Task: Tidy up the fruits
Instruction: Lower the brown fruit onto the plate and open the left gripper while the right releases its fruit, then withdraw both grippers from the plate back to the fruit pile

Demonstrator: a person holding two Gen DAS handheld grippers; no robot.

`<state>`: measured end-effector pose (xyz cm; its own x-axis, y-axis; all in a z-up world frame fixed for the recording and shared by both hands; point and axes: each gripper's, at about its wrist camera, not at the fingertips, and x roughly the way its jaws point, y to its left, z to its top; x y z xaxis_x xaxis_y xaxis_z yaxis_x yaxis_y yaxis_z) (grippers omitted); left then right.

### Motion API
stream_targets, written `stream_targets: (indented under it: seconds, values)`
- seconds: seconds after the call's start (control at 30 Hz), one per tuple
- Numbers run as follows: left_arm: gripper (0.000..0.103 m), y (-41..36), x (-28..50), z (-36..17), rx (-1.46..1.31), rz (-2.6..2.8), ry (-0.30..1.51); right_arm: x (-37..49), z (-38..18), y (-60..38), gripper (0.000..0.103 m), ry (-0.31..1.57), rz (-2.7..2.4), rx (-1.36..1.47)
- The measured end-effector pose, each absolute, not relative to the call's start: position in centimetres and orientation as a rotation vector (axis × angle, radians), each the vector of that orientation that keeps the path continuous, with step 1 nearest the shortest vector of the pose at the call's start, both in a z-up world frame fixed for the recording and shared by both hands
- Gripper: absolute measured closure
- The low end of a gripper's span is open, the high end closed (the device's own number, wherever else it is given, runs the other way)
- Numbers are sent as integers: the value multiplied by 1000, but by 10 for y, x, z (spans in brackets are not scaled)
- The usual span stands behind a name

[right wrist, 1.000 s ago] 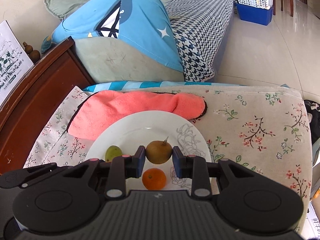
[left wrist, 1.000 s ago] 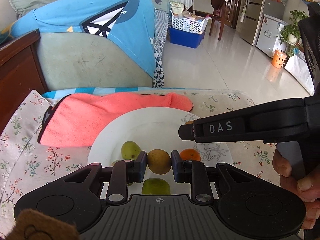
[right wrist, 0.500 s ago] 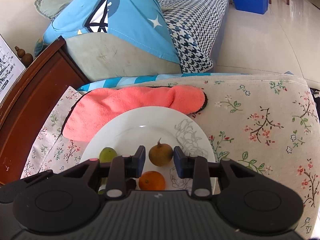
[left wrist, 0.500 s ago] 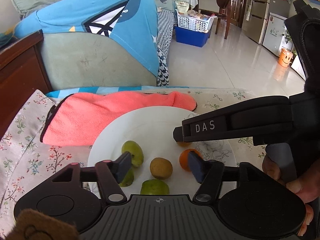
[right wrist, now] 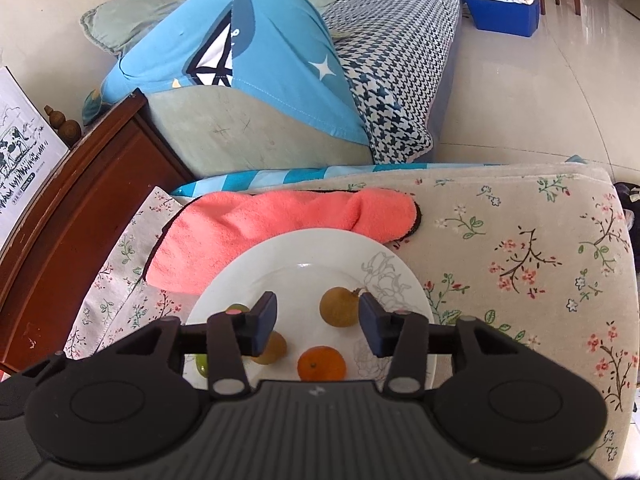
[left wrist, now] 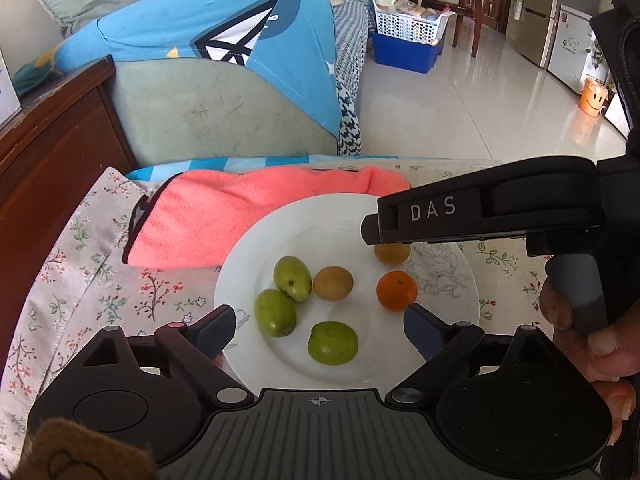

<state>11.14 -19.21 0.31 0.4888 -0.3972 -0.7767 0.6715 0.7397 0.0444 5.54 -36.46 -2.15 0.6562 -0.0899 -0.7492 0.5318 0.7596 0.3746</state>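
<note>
Altogether 3 green fruits (left wrist: 292, 278), 2 brown fruits (left wrist: 333, 283), 1 orange (left wrist: 396, 290).

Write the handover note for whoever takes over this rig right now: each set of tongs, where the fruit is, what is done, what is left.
Left tongs: empty and opening wide above the near side of the white plate.
Right tongs: opening, gripping nothing; a brown fruit sits on the plate between the pads, untouched.
Fruit: three green fruits, a second brown fruit and the orange all lie loose on the plate.
Done: every fruit in view is on the plate.
Left: none visible off the plate; I cannot tell whether more sorting is wanted.
</note>
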Motion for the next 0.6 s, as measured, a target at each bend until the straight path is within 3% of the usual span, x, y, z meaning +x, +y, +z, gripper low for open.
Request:
stream_targets:
  seconds: [0.2, 0.6]
  values:
    - [9, -188, 101, 8, 387, -660, 845, 49, -12, -355, 46, 770, -362, 607]
    - [7, -171, 95, 15, 364, -655, 859, 39, 0, -343, 44, 776, -372, 571]
